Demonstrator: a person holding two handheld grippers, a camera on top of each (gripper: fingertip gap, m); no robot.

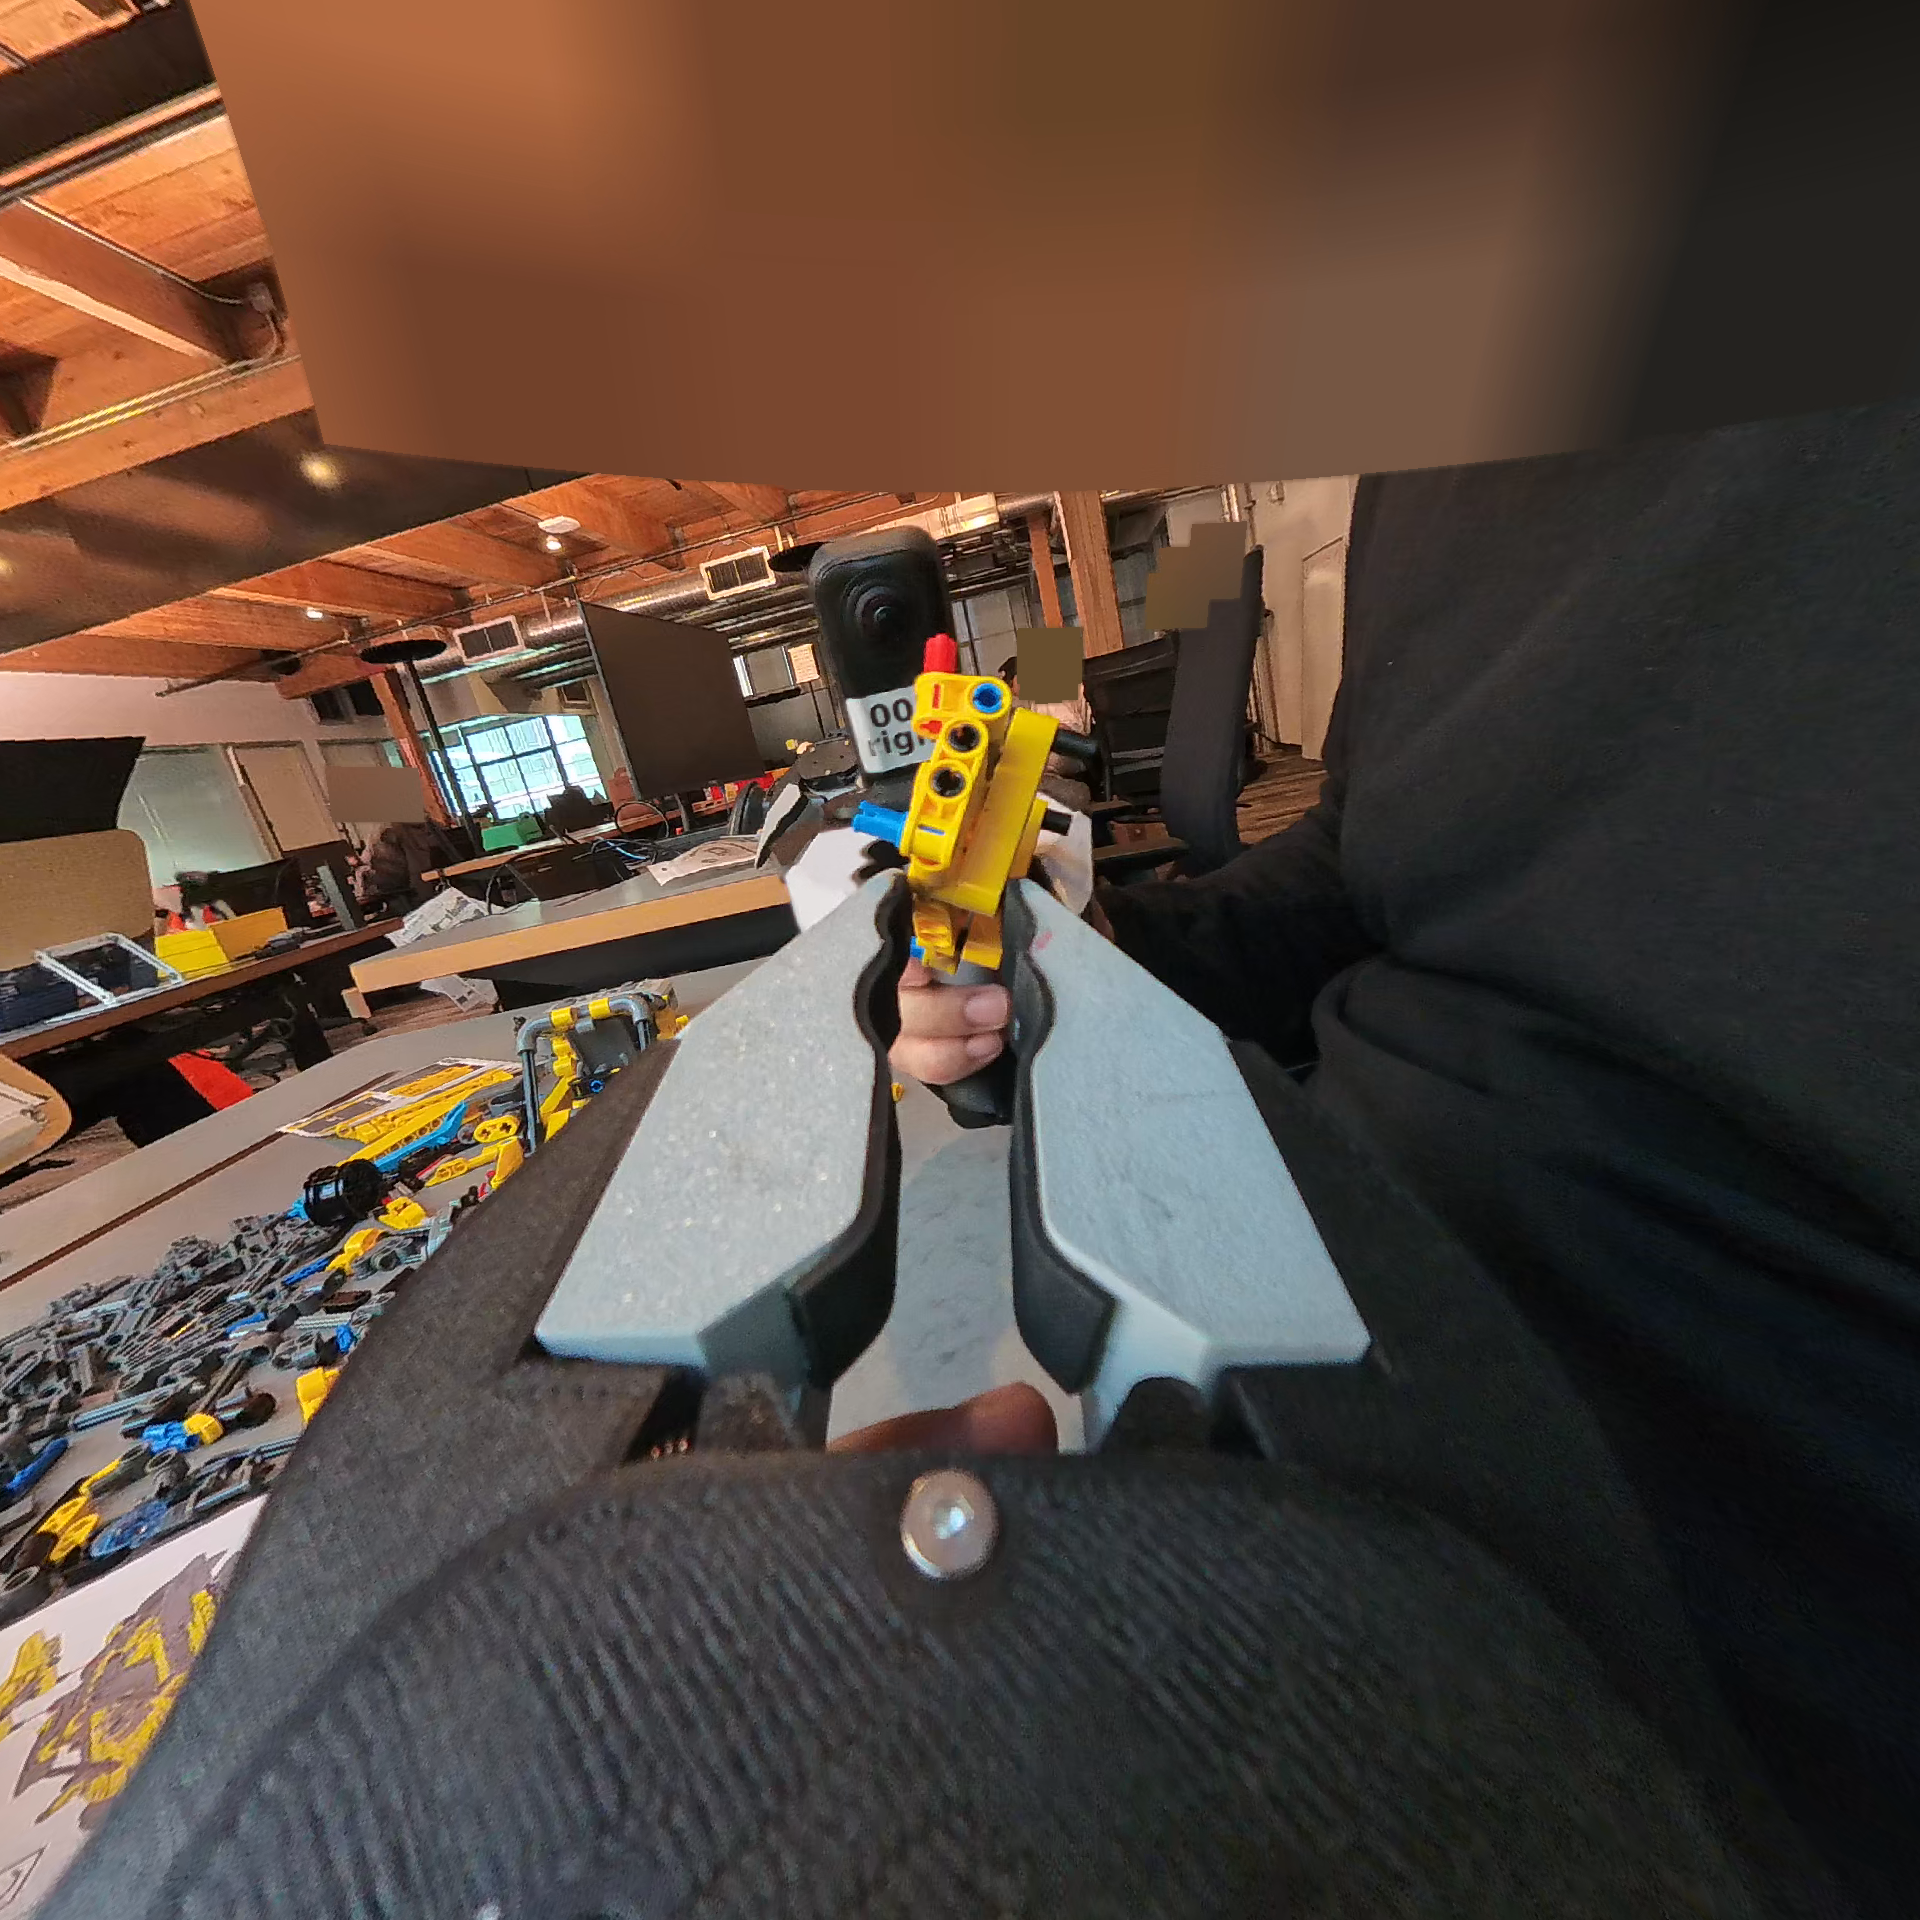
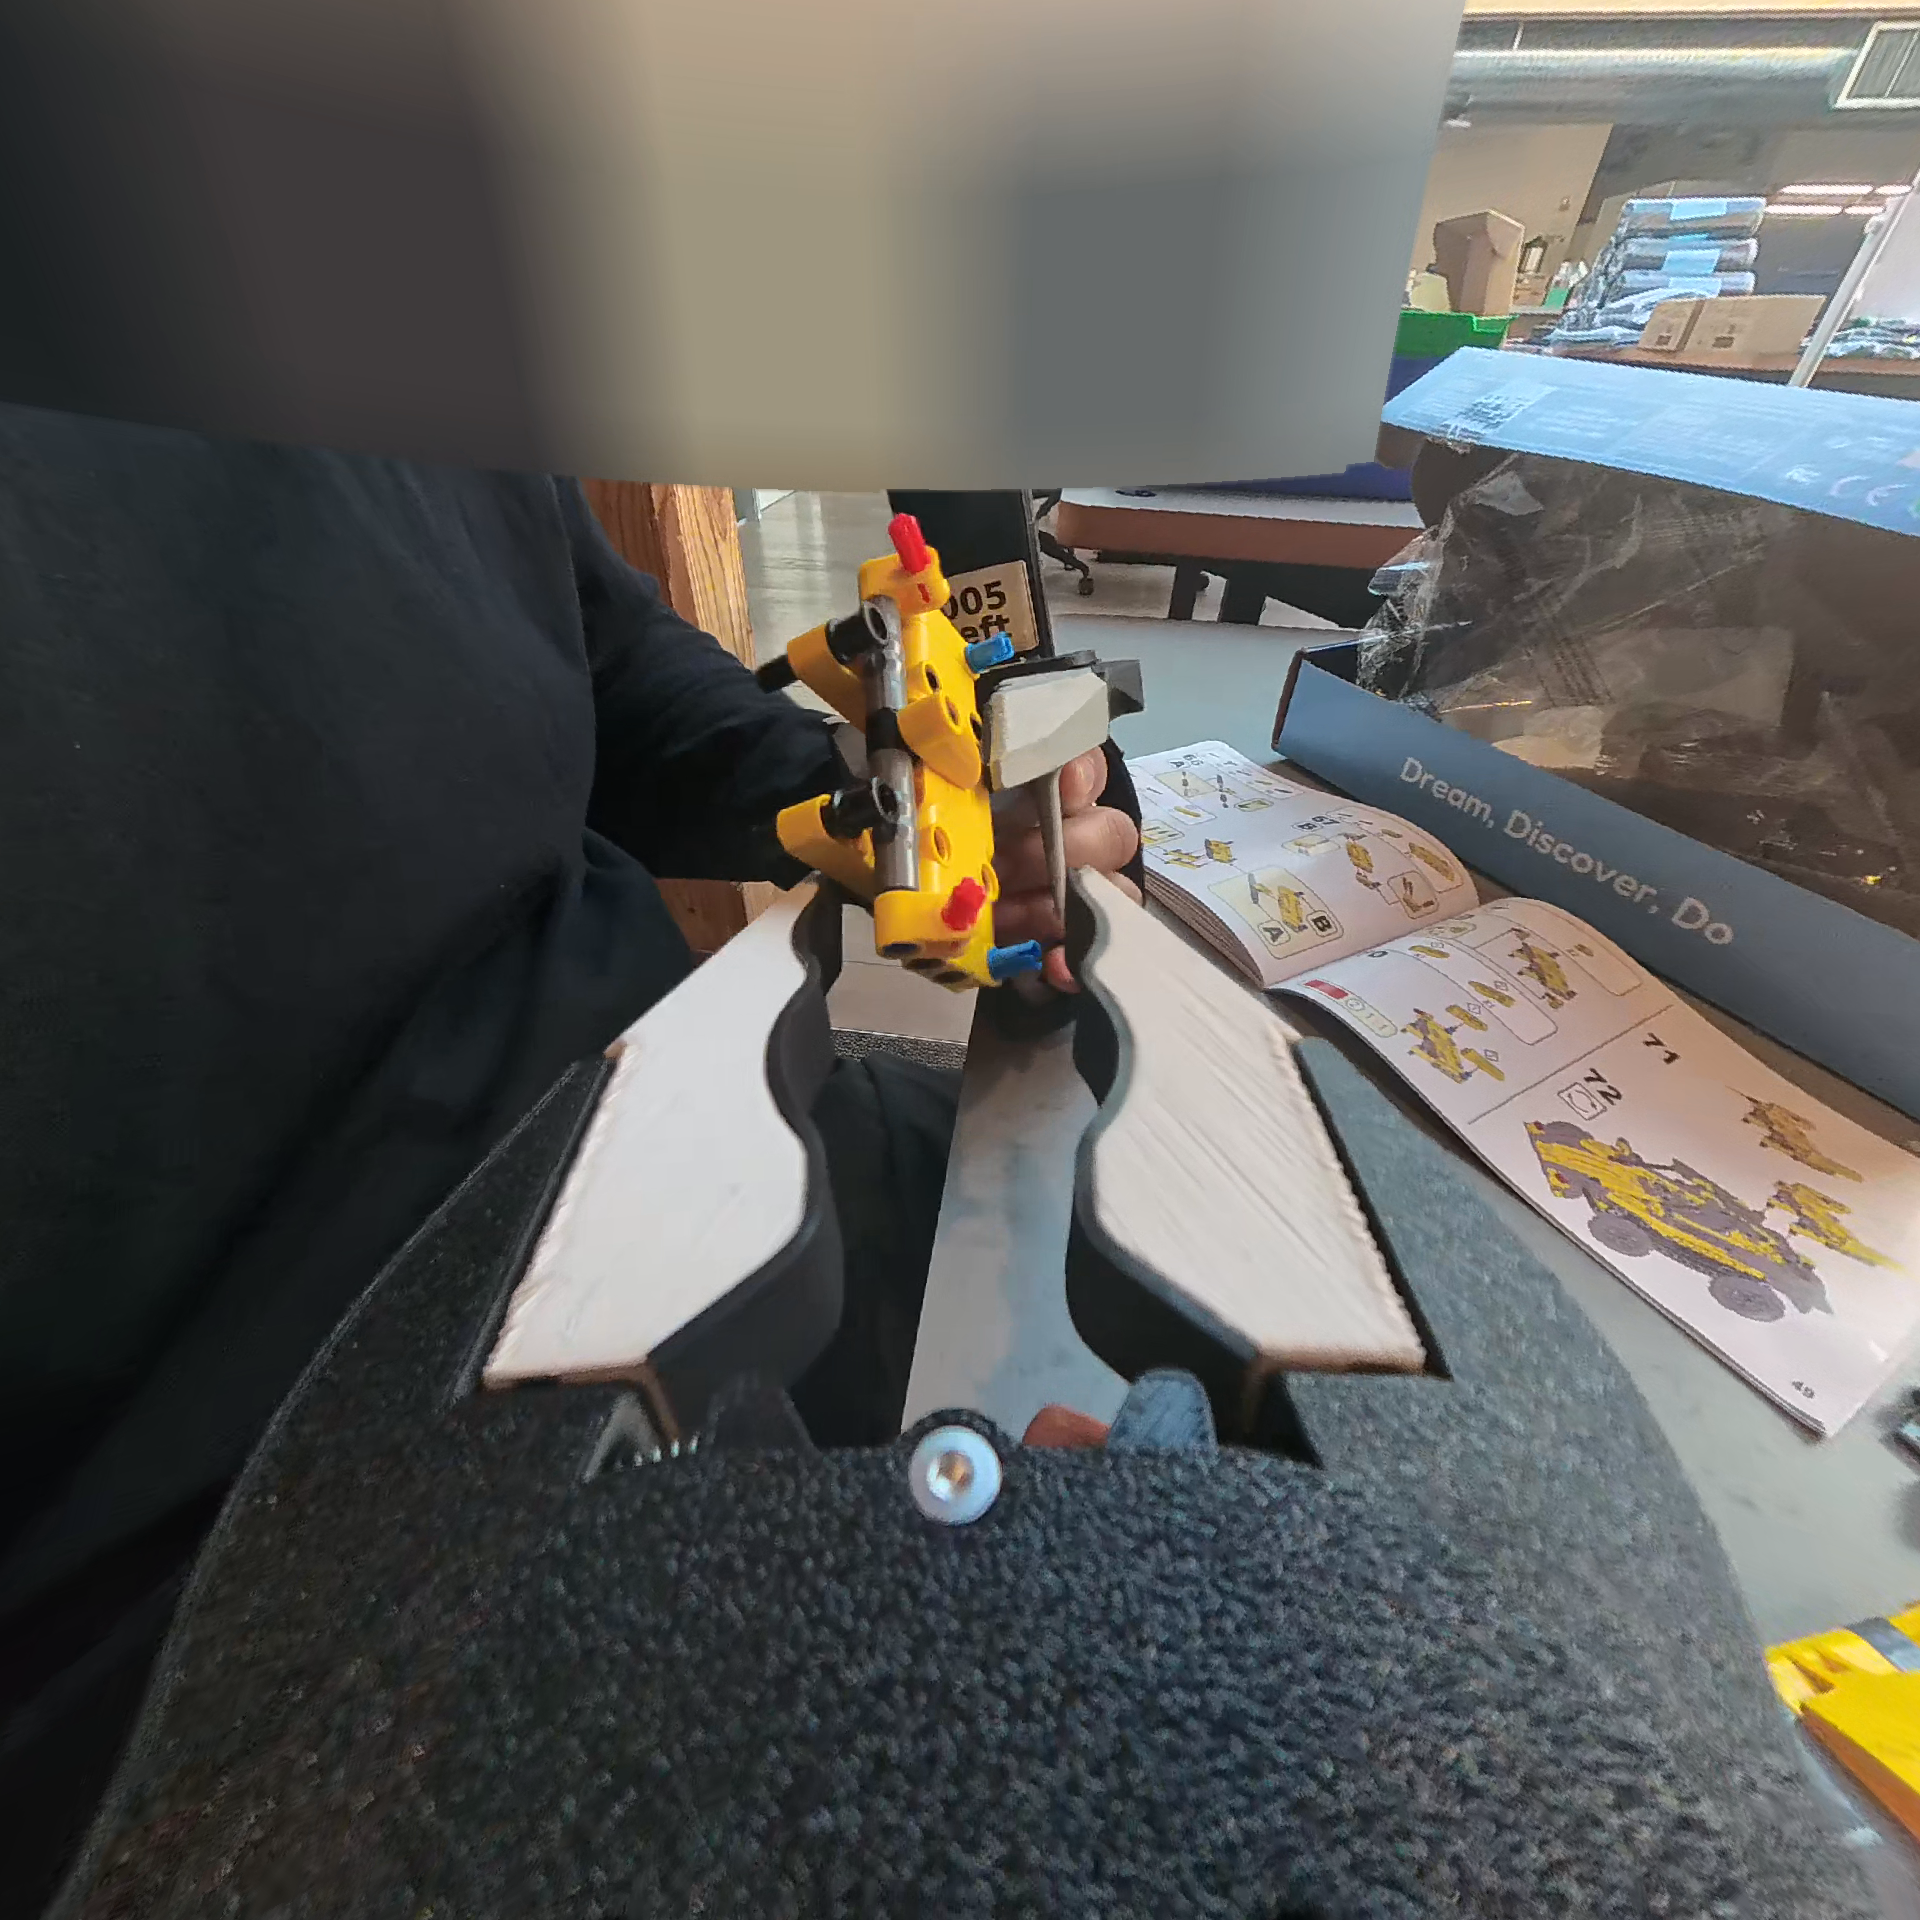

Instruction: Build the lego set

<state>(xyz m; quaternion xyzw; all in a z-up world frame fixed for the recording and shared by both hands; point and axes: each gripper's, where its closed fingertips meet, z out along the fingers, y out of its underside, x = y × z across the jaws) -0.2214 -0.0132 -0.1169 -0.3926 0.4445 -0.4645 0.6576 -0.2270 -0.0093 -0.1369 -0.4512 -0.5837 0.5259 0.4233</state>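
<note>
The small yellow glossy plastic brick assembly (image 1: pixel 961 800) carries red and blue plastic pins and a dull grey metal-looking bar (image 2: pixel 891 758). The grey gripper fingers (image 1: pixel 748 1122) look matt and grainy, with black rubbery pads. The open paper instruction booklet (image 2: pixel 1538 1091) is smooth. The dark cloth sleeve (image 2: pixel 665 707) is matt.

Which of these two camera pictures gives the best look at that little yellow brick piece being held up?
The right wrist view: the yellow brick assembly shows its broad side, with grey bar, red and blue pins. The left gripper grips its lower end. The left wrist view shows the assembly narrow, edge-on, bottom hidden between the fingers.
</note>
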